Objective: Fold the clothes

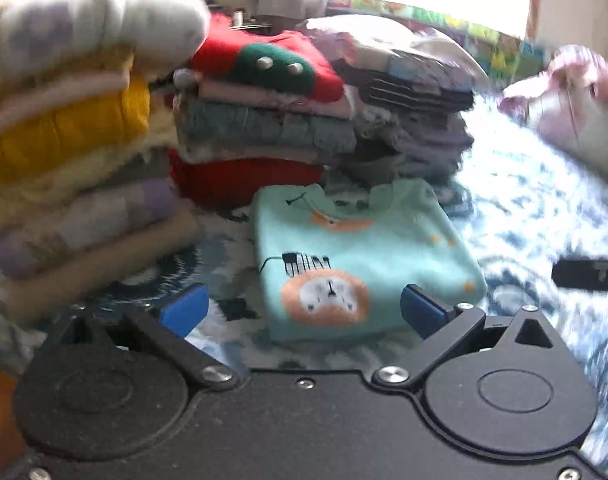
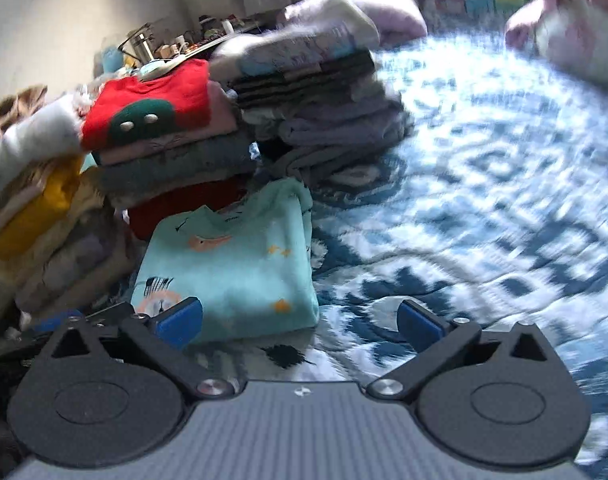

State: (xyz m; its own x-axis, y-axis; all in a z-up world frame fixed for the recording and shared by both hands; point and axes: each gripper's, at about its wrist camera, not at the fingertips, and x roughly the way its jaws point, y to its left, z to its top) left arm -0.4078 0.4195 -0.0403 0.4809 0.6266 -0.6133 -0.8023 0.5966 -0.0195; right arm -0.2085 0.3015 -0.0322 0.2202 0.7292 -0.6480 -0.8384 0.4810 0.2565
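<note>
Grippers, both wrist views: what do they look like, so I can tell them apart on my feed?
Both share black linkage arms with silver pivot screws, round black discs at the base and blue fingertip pads. The left gripper has a plain matte black body; the right gripper has a ribbed grey body. No cables, sleeves or lettering show.

I'm working over a bed covered with a blue-and-white patterned bedspread (image 2: 484, 184). A folded mint-green top (image 1: 356, 256) with lion prints lies flat on it in front of me. Behind it three stacks of folded clothes (image 1: 263, 120) stand side by side on the bedspread. Far right, a pink bundle (image 1: 576, 92) rests on the cover.
</note>
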